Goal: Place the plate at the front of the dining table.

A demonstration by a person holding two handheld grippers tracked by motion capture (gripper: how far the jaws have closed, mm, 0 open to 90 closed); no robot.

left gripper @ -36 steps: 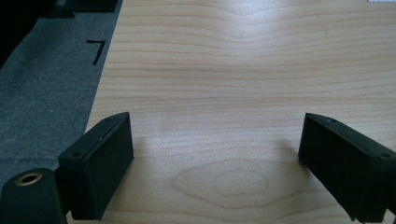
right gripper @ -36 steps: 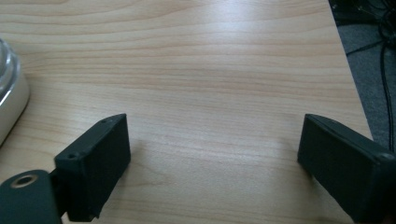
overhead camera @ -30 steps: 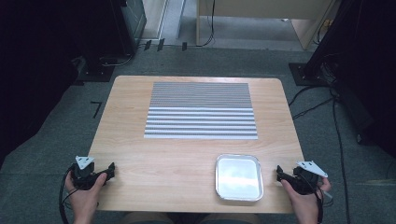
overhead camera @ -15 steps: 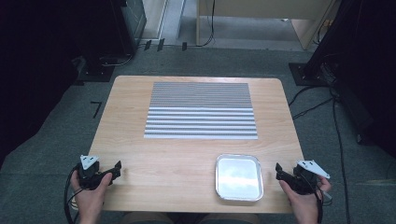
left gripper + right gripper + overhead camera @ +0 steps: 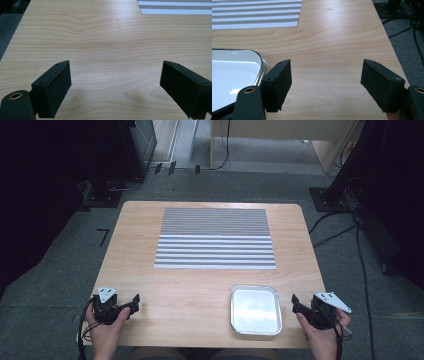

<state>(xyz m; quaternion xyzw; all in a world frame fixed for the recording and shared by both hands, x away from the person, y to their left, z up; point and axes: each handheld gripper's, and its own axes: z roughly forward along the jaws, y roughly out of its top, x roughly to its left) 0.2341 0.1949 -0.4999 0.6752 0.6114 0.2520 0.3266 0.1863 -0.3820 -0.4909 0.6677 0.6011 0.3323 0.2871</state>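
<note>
Left claw (image 5: 134, 301) and right claw (image 5: 295, 302) rest low, jaws spread.

Both grippers (image 5: 134, 301) (image 5: 296, 302) wide apart, empty

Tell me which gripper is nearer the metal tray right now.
Right. The right gripper sits just off the metal tray at its right rim, jaws open. The left gripper is far across the table, near its left front corner.

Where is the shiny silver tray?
In the high view the tray sits on the table near its front edge, on the right, beside the right gripper and below the striped mat.
</note>
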